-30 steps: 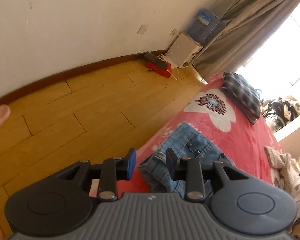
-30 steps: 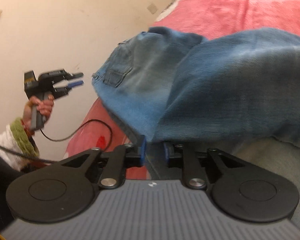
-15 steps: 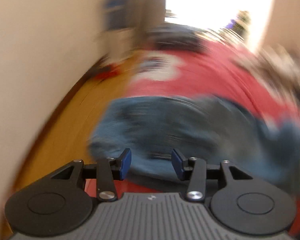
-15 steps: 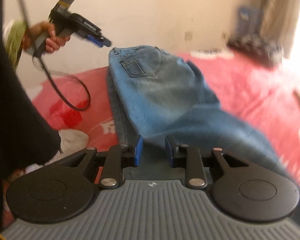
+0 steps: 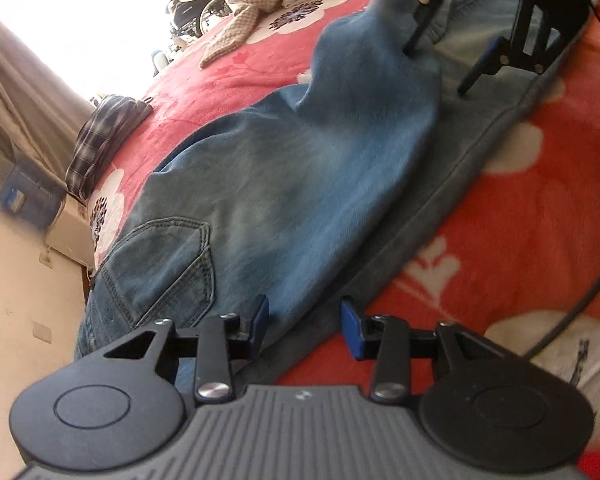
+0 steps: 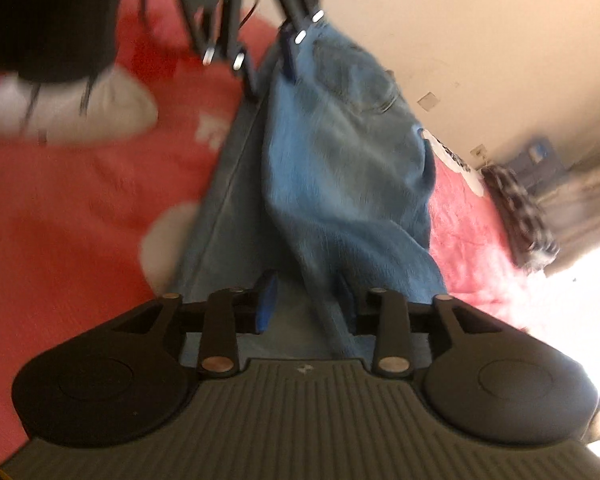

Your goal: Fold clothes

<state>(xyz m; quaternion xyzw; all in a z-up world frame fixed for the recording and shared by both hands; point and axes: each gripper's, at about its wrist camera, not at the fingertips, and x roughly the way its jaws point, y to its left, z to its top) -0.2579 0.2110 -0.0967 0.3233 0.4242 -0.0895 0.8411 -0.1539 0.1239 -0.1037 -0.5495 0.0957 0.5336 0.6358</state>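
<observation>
On the red floral blanket (image 5: 500,208) lie jeans (image 5: 284,184); both tools (image 5: 304,324) (image 6: 306,300) gape, just parted.

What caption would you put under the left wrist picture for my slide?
Folded blue jeans lie on a red flowered blanket, with the left claw open at the near end and the right claw at the far end.

Jeans (image 5: 284,184) lie on the blanket (image 5: 520,208) ahead of the left gripper (image 5: 304,326) — right gripper (image 5: 452,46) at their far end.
</observation>
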